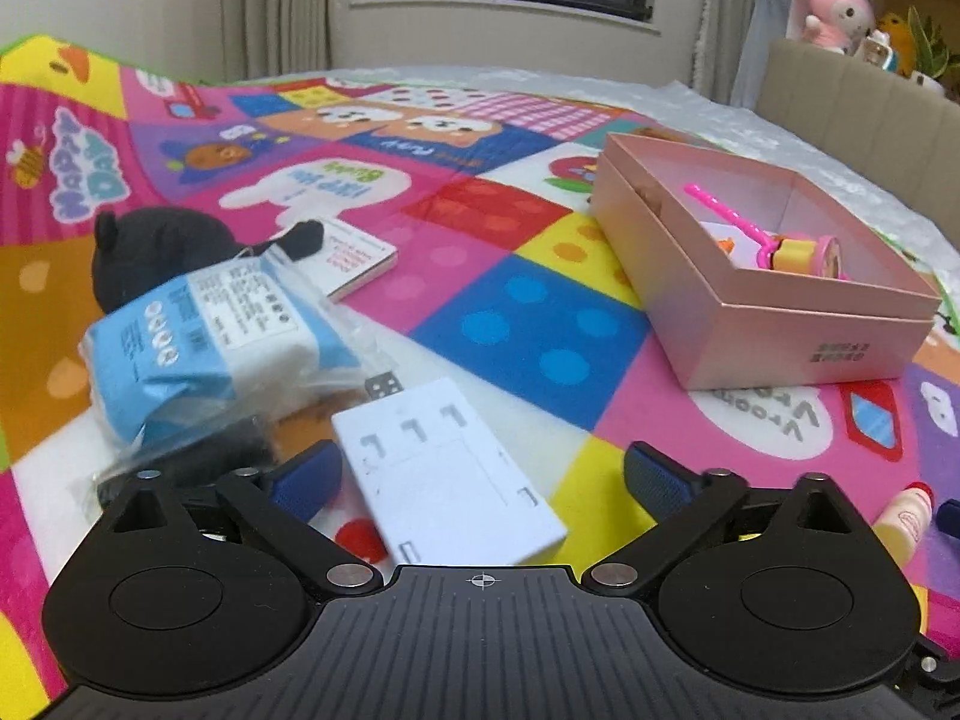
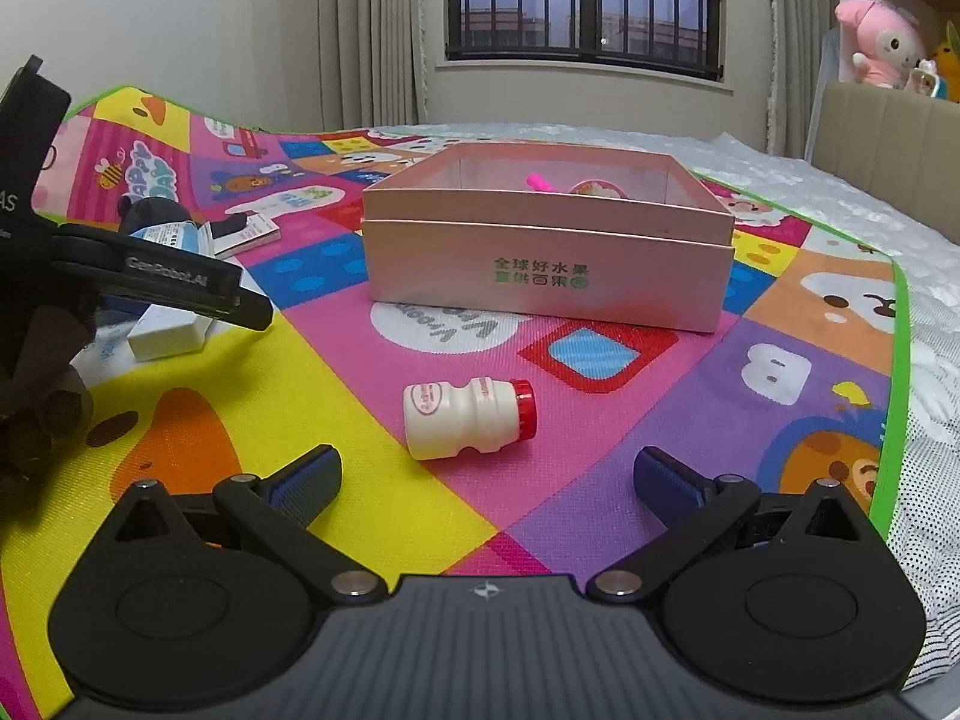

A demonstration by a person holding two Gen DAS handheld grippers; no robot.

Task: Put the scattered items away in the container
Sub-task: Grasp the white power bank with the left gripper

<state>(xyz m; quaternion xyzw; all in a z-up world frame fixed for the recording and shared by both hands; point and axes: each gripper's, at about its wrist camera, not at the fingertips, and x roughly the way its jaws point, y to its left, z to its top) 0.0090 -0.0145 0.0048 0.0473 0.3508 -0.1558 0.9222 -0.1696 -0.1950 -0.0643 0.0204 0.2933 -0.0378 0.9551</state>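
Pink box [image 2: 546,276] open-topped, resting on play mat [image 2: 384,480] on bed. Inside: pink toy [image 1: 774,240] with stick handle; other contents unclear. Left gripper [image 1: 480,480] angled down, jaws apart, straddling white USB hub [image 1: 450,474]; left pad touching hub edge, right pad clear. Blue-white packet [image 1: 198,348] and black plush [image 1: 150,252] just beyond. Right gripper [image 2: 486,480] angled down, jaws apart, nothing held; yogurt drink bottle [image 2: 468,420] lying just ahead.
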